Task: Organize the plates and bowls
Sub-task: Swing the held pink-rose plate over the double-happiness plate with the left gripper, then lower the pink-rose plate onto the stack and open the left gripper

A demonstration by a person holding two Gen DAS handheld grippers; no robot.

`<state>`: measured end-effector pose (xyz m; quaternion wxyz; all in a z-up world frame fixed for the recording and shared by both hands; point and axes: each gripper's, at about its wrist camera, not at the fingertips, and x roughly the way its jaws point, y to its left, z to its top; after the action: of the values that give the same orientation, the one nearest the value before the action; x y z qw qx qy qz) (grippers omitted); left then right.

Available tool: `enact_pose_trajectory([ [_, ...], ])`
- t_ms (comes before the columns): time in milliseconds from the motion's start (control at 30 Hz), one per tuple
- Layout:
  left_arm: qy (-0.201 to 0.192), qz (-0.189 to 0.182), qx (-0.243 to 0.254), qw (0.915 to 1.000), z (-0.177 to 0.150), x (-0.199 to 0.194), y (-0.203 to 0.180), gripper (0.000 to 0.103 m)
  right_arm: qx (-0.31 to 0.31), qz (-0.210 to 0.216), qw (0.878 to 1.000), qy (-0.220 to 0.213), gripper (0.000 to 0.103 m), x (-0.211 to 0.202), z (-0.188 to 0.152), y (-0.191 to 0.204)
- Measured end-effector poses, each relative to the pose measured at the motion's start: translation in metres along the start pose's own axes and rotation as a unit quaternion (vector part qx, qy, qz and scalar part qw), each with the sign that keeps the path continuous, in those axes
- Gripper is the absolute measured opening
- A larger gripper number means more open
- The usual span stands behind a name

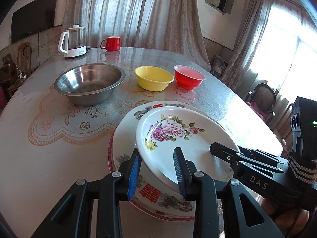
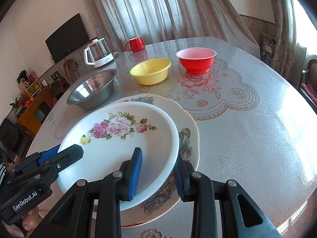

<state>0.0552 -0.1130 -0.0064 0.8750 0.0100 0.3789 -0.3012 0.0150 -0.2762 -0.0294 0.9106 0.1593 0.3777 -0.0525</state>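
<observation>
Two grippers work one dish. The left gripper [image 1: 157,171] straddles the near-left rim of the rose plate [image 1: 178,138], one blue pad under the rim and one on the inner face, jaws closed on it. The right gripper [image 2: 158,173] pinches the same plate's rim at its other side, one pad inside the well, the other outside below the rim, also clamped on it. In the left wrist view the right gripper enters from 4 o'clock; in the right wrist view the left one enters from 8 o'clock.

Plates count three at least: the rose plate, tilted and lifted on its near side, rests over a larger plate with red characters [image 1: 150,193], and beneath that a red-rimmed plate edge [image 1: 111,150] peeks out at 9 o'clock of the stack. Whether more lie below cannot be told.

Bowls count three, all empty, all upright, in a row beyond the stack: a steel bowl [image 1: 89,83] at 11 o'clock, a yellow bowl [image 1: 153,78] at 12, a red bowl [image 1: 189,77] at 1. The yellow and red ones stand just beside each other; the steel one is apart.

Farther back on the round table [image 1: 49,148] stand one red mug [image 1: 112,43] and one glass kettle [image 1: 74,41], at 11 o'clock from the bowls.
</observation>
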Motion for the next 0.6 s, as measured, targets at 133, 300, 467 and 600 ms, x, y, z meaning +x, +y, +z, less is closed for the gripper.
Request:
enact_pose_trajectory([
  [133,0.0,0.001,0.0,1.0,-0.0002,-0.0005,0.0002,0.033,-0.001,0.001,1.0,0.0,0.031,0.0001,0.0,0.0003],
  [300,-0.001,0.004,-0.002,1.0,-0.0005,-0.0012,0.0003,0.034,-0.006,0.0,1.0,0.0,0.034,-0.0001,-0.0009,0.0029],
  [467,0.002,0.005,0.0,1.0,-0.0017,-0.0011,-0.0015,0.037,-0.006,-0.001,1.0,-0.001,0.035,-0.0003,-0.0013,0.0031],
  [600,0.005,0.014,-0.001,0.9999,-0.003,0.0003,-0.0015,0.038,-0.011,-0.006,1.0,-0.004,0.037,-0.0015,-0.0013,0.004],
])
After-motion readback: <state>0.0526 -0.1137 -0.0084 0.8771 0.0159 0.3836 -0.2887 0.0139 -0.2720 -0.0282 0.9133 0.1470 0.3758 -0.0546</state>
